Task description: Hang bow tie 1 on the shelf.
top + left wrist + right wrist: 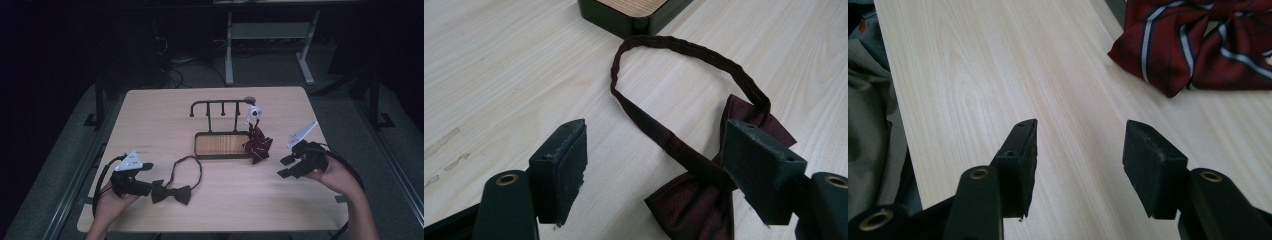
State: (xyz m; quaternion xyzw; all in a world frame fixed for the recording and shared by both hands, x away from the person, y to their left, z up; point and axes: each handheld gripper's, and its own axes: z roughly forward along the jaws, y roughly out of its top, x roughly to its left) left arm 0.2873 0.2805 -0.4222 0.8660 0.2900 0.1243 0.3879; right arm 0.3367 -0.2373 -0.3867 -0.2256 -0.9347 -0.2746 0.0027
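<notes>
The dark bow tie [171, 193] was laid flat on the counter [150, 125] near its front left, just right of the left gripper [145, 177]; its long axis ran left-right, its strap loop [684, 50] reaching toward the rack tray [221, 145]; the left gripper was clearly the nearer; its jaws were spread wide, the bow's near wing lying between them, nothing pinched; the right gripper [287, 166] was held well apart, jaws spread and empty, beside the striped tie [1198, 45].

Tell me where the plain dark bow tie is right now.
In the high view the bow tie lies flat on the table at front left, just right of the left claw, its neck loop reaching toward the rack's wooden tray.
</notes>
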